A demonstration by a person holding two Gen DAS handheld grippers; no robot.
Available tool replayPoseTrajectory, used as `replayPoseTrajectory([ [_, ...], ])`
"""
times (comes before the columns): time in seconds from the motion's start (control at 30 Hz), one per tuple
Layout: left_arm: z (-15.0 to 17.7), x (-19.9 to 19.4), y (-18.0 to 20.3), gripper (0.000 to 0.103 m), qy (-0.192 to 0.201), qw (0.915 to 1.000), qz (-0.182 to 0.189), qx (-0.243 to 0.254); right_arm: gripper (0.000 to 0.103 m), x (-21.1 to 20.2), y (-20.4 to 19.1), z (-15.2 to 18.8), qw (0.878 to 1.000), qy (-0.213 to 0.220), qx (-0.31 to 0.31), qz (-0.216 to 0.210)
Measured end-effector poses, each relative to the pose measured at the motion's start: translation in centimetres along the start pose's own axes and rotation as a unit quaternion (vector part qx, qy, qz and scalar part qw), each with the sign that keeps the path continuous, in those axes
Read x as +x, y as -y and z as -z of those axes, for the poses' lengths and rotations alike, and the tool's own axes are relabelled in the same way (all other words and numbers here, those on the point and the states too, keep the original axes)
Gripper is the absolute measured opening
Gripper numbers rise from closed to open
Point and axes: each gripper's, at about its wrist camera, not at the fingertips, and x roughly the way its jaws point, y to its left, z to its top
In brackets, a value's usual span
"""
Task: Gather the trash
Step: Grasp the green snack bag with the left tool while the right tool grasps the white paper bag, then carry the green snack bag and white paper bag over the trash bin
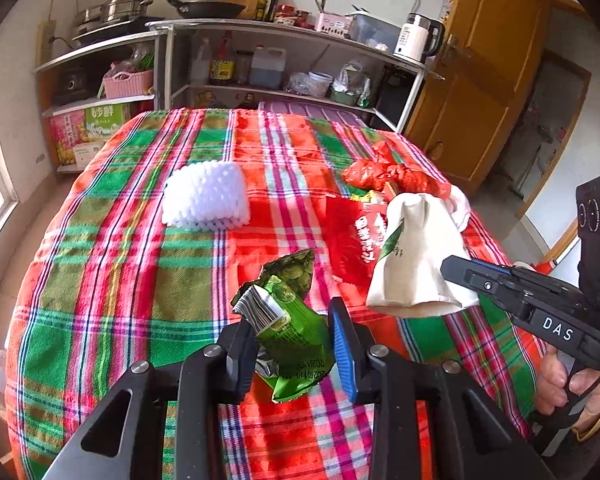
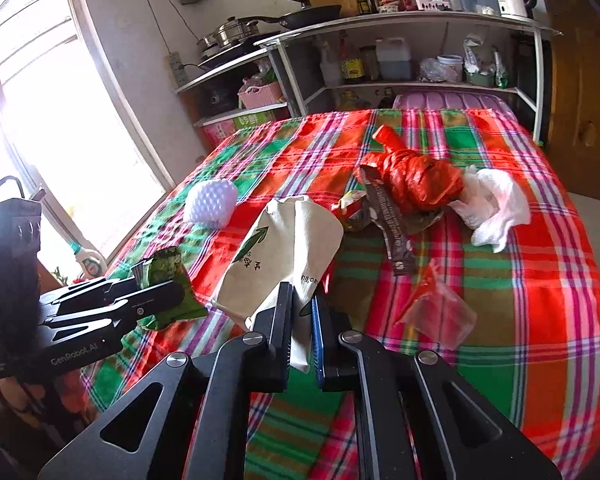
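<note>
The table wore a bright checked cloth [image 1: 140,240] of red, green and pink. Trash lay all over it.

In the left wrist view, the left gripper [image 1: 296,344] sat at the bottom middle of the frame. A crumpled green snack wrapper [image 1: 292,320] stood between its two fingers. The fingers were narrow and the wrapper filled the gap, pressed at the sides, so the wrapper was held.

The right gripper [image 2: 302,320] sat at the bottom middle of the right wrist view. Its fingers were almost shut, pinching the edge of a cream cloth bag [image 2: 284,248] with a green arrow printed on it. In the left wrist view this same gripper came in from the right edge, with a hand [image 1: 572,388] on its handle at the lower right. The bag hung from it, lifted off the cloth.

A white foam net [image 1: 206,196] lay left of the middle of the table, well apart from both grippers. A knotted red plastic bag [image 2: 416,180] lay in the upper middle of the right wrist view, with a crumpled white tissue [image 2: 496,208] touching it on the right. A dark brown wrapper [image 2: 392,228] lay just below the red bag. A clear plastic bag [image 2: 440,312] lay right of the right gripper.
</note>
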Motion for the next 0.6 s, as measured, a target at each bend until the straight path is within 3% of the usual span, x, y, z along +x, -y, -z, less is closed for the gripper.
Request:
replayPoseTrajectory([
  [0.3,-0.8,-0.1,4.2,0.034,0.019,0.9979,0.038,0.048,0.009,-5.6,1.7,0.7,0.996,0.058,0.025,0.062],
  [0.6,-2.1,0.2,10.2,0.034,0.032,0.991,0.083,0.1,0.009,-11.2,5.3,2.2,0.984,0.104,0.075,0.125],
])
